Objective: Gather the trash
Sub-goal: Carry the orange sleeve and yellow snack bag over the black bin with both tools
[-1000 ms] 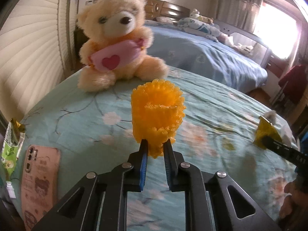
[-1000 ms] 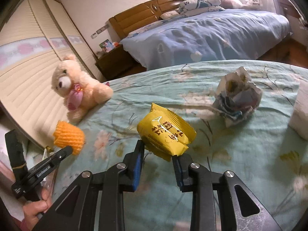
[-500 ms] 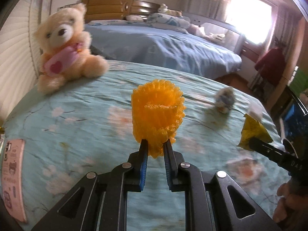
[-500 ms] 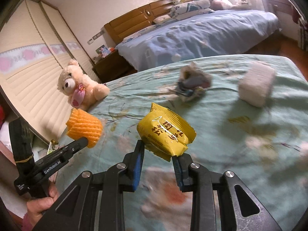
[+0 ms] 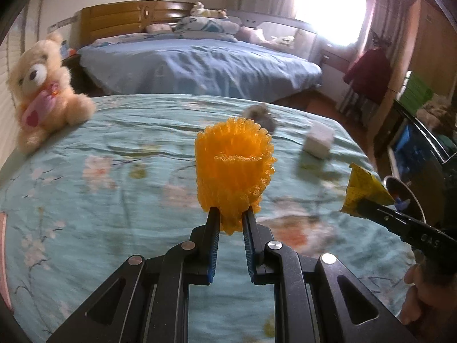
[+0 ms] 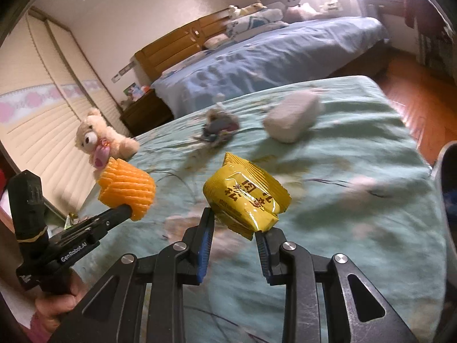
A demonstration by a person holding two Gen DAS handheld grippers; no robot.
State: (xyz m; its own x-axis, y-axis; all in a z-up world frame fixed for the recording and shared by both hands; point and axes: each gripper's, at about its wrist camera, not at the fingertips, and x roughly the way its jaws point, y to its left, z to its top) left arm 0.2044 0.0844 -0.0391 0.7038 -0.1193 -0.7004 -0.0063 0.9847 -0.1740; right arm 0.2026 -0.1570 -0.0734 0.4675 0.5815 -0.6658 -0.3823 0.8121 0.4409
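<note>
Mostly the views are filled by a bed (image 5: 100, 188) with a teal flowered sheet, and everything else can be placed from it. Beyond its far edge stands a second bed (image 5: 200, 65) under a blue cover, with a wooden headboard behind it. On the teal bed's far left corner, against the slatted wardrobe doors, sits a cream teddy bear (image 5: 42, 91) with a pink heart on its chest.

Toward the far right part of the teal bed lies a white pack (image 6: 291, 117), blurred, and just left of it a crumpled ball of paper (image 6: 220, 125), also blurred; both rest on the sheet.

Above the near part of the bed, the left claw (image 5: 230, 214) is clamped on the bottom edge of an orange foam net (image 5: 234, 171), which stands up from its two fingers, clear of the sheet. To its right, over the bed's right side, the right claw (image 6: 234, 220) pinches the lower edge of a yellow snack wrapper (image 6: 245, 197), held tilted and off the sheet. A hand (image 6: 54, 305) shows at the lower left of the right view, wrapped around the left claw's handle.
</note>
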